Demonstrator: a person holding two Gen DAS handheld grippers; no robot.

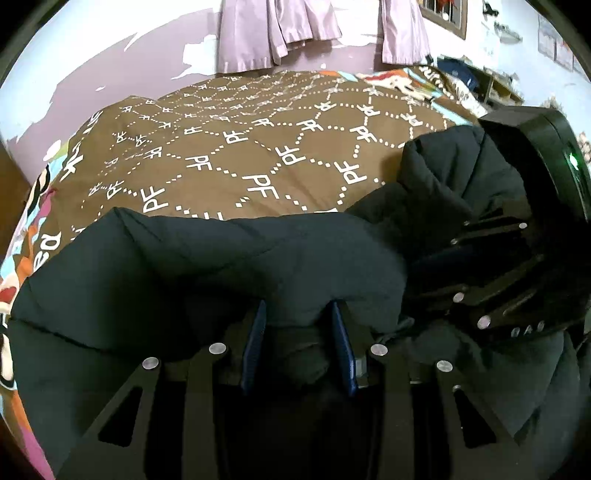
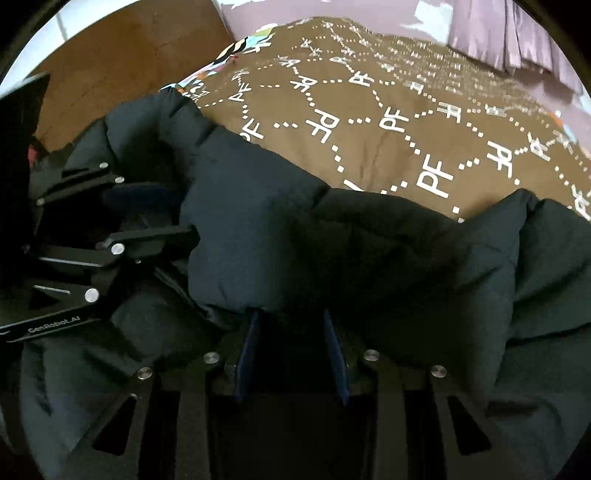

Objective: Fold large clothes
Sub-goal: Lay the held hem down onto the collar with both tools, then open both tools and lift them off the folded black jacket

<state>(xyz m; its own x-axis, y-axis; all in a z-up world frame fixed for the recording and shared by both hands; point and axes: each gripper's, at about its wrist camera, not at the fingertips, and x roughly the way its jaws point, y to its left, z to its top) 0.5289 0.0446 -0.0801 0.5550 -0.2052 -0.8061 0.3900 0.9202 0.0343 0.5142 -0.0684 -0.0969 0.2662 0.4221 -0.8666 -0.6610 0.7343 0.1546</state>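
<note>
Both tongs clamp bunched folds of the dark padded jacket [image 1: 221, 258], left tongs [image 1: 299, 343] beside right tongs [image 2: 291, 354], at the near edge of the bed [image 1: 258, 147]. The thick, slippery padding could squeeze out of either grip, spoiling the fold.

Bed's got a brown bedspread [image 1: 258, 147] with white PF lettering, lilac curtains [image 1: 280, 33] behind, and patchy peeling purple wall [image 1: 110, 70].
</note>
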